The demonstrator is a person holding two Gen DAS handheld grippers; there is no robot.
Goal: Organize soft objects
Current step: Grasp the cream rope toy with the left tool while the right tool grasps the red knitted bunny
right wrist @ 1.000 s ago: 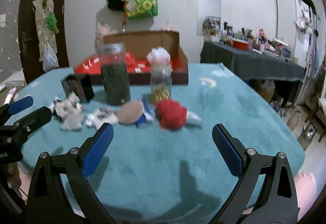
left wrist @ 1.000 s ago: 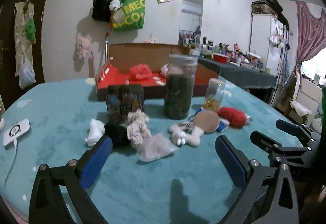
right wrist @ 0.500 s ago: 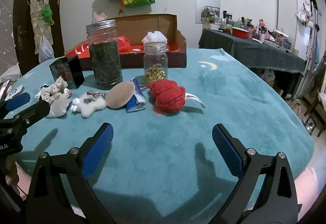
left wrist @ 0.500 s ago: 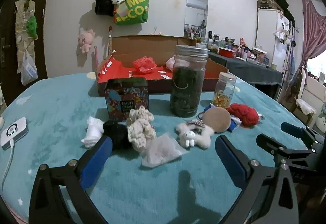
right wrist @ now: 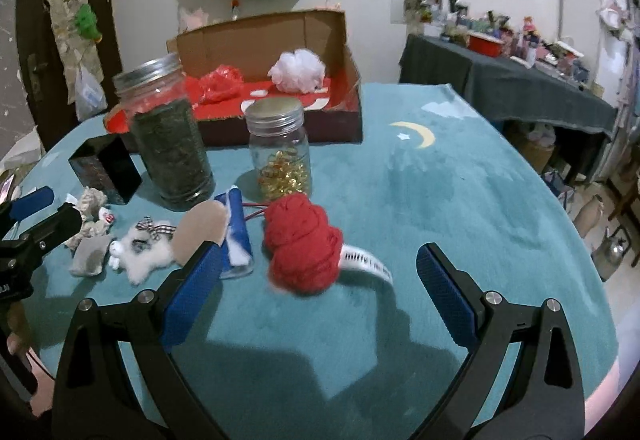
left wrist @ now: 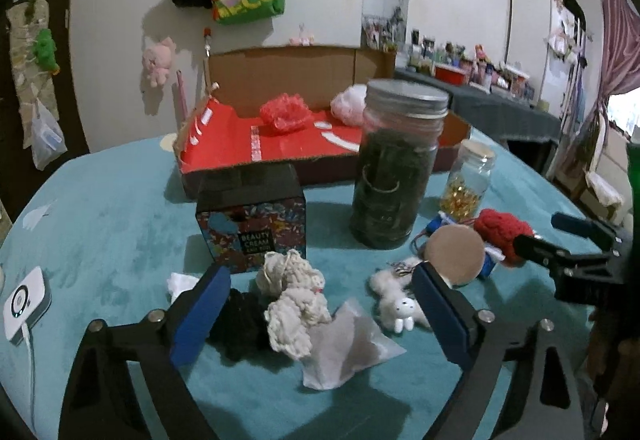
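Left wrist view: cardboard box (left wrist: 280, 144) stood behind the tall jar (left wrist: 396, 168), its right end hidden by it. Cream scrunchie (left wrist: 294, 304) lay in front of the jar, black scrunchie (left wrist: 240, 320) partly hidden behind a blue pad. Left gripper (left wrist: 320, 304) tilted downward, jaws wide but just closing, touching nothing. Right gripper (right wrist: 320, 280) gaped wide around the blurred red knit bundle (right wrist: 300, 240) beside the jar.
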